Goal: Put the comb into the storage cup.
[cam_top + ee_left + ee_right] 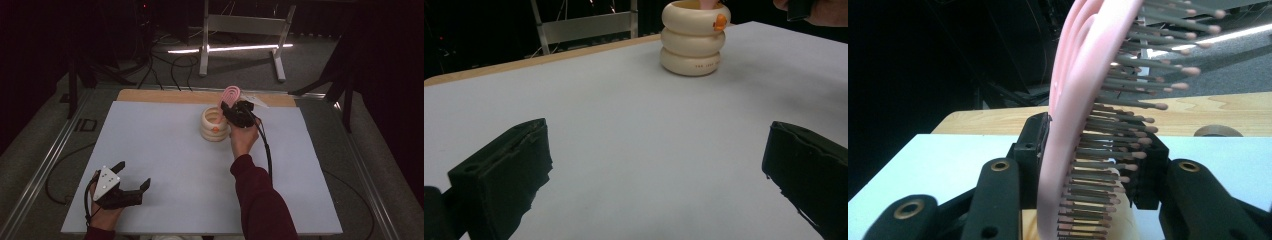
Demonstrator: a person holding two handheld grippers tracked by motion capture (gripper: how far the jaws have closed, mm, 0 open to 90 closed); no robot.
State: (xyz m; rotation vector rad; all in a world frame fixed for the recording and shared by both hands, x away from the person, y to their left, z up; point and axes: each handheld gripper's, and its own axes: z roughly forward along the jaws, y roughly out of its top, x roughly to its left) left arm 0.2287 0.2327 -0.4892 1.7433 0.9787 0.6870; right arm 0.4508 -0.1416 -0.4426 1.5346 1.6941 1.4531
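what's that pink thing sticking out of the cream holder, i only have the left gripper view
Observer: A pink hairbrush; the right gripper view shows its rows of bristles close up.
Operator: is the right tool on it
Observer: Yes, the right tool has its two black jaws either side of the brush head, one against the back, one in the bristles.
Operator: is the brush upright in the holder
Observer: The high view shows it tilted, its head leaning away from the person over the far rim of the cream holder.
Operator: and my left tool
Observer: The left tool sits open near the table's front left corner, well apart from the holder.
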